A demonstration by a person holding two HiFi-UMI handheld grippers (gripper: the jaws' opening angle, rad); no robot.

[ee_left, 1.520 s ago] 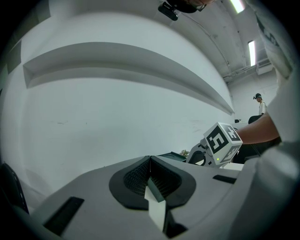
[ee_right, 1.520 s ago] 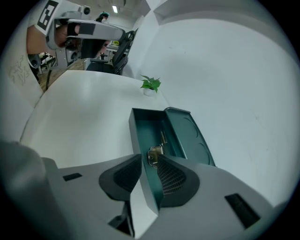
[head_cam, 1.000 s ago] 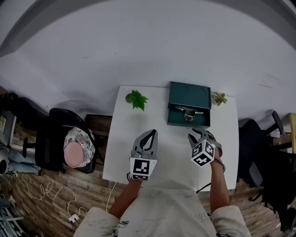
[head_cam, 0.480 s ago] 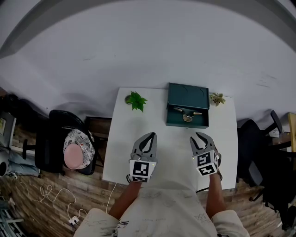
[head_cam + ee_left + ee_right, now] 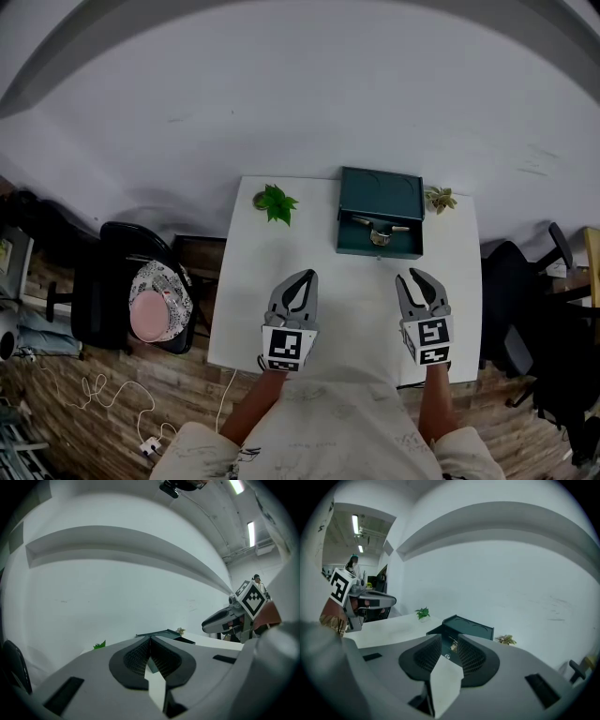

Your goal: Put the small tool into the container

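Left gripper and right gripper hover level over the white bench; left fingers pressed together, right fingers narrowly parted, empty.

The near half of the table lies open — box, leafy plant and small plant line its far edge.

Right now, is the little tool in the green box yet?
Done: the small tool lies inside the open container. In hand: nothing; the left gripper is shut empty, the right gripper open and empty, both above the table. To do: seemingly nothing.
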